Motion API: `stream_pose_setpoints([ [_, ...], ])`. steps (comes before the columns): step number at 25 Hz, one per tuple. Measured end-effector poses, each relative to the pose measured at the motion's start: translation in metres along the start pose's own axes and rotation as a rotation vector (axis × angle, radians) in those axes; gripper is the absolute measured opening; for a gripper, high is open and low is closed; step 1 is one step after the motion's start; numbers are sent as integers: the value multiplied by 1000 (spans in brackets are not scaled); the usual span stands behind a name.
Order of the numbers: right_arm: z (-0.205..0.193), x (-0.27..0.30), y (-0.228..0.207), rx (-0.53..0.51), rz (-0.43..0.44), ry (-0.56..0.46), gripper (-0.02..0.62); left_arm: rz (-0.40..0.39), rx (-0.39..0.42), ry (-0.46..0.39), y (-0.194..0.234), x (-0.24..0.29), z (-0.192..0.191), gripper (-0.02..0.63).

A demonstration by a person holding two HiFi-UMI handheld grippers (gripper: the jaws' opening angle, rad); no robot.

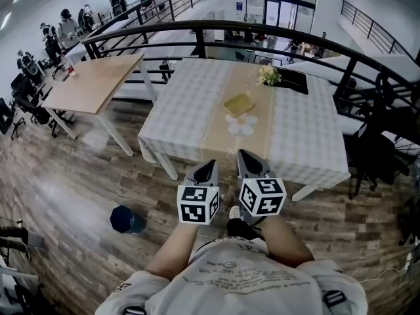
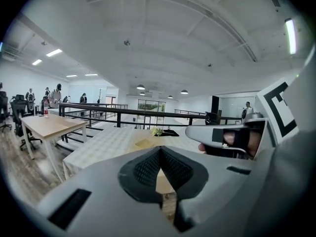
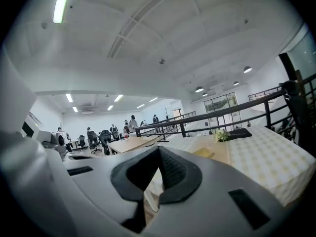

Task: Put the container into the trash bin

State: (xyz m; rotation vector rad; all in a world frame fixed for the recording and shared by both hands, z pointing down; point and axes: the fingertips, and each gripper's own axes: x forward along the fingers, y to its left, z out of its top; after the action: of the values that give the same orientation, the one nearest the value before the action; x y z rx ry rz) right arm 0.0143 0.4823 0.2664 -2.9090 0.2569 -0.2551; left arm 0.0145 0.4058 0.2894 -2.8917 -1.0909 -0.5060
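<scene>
A shallow yellow container lies on the tan runner of the checked-cloth table, beyond a white flower-shaped mat. It also shows small in the left gripper view as the container and in the right gripper view as the container. A dark blue trash bin stands on the wooden floor to my lower left. My left gripper and right gripper hang side by side at the table's near edge, well short of the container. Both are shut and hold nothing.
A small bunch of flowers and a black tray sit at the table's far end. A bare wooden table stands to the left, and a curved black railing runs behind. Office chairs crowd the right side.
</scene>
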Motion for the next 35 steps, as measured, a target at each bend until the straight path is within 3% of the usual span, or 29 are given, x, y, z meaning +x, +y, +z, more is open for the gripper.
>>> stream_pose_setpoints([
  [18,52,181,-131,1,35,77,2,34,-19,31,52,207,81,3],
  [22,50,207,-150,4,41,104,2,41,-72,44,65,229,85,3],
  [28,34,236,-167,13,23,144,3,49,-51,84,83,260,84,3],
  [35,-1,274,-170,-95,23,272,3,41,-60,133,108,276,73,3],
])
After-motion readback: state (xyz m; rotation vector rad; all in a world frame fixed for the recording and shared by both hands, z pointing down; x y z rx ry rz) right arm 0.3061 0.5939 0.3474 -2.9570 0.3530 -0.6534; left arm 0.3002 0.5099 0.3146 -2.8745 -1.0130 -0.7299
